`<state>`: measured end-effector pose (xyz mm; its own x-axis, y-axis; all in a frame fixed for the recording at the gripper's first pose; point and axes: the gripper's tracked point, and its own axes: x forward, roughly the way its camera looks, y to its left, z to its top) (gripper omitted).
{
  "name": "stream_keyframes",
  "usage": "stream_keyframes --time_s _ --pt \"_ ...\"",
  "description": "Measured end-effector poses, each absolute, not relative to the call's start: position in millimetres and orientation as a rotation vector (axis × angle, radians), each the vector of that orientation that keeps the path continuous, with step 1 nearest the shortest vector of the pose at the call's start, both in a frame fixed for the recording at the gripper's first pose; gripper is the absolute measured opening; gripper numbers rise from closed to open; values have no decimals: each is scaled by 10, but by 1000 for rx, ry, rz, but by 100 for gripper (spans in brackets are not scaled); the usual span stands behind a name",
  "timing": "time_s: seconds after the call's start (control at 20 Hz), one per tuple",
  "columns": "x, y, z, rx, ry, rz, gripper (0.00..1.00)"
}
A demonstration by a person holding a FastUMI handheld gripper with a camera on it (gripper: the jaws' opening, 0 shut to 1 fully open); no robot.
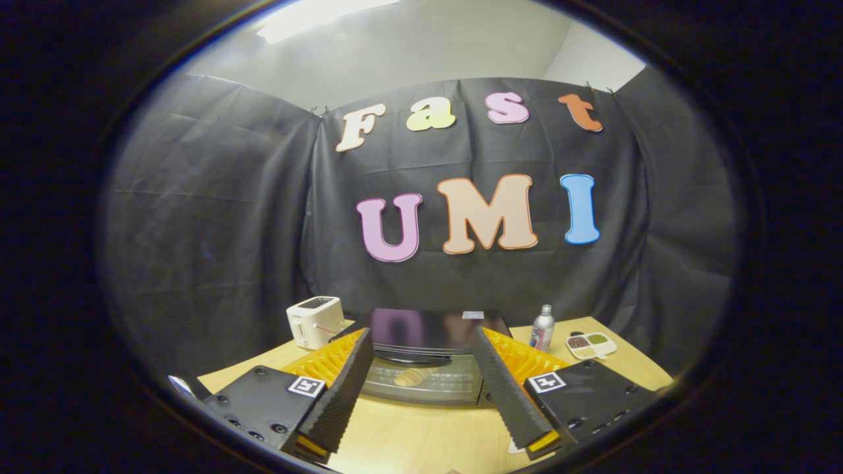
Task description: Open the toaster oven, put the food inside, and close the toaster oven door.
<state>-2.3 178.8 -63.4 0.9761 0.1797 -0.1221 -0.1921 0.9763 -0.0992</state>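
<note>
The gripper [421, 368] sits nearest, its two fingers spread wide apart with nothing between them but bare table [421, 434]. Just ahead of the fingertips, squarely between them, stands the toaster oven [425, 352], dark-topped, with a black handle [421, 359] across the top of its glass door [421, 385]. The door looks shut, and a pale piece of food [413, 376] seems to show through the glass, though I cannot tell for certain that it lies inside. To the far left stands a white toaster [315, 321]; to the far right, a bottle [542, 328] and a small divided dish [591, 344].

If the door is the step in hand, the fingers are well placed: centred on the handle. The move calls for coming in level, closing on the handle's middle, and following the door's arc rather than pulling straight, so the oven does not slide on the table.
</note>
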Motion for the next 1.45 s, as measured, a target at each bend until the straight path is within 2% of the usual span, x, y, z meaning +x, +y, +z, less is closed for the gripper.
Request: stream_keyframes --time_s 1.25,1.45 --pt "-107 1510 -517 -102 69 195 96" --pt "-107 1497 -499 -82 57 239 96"
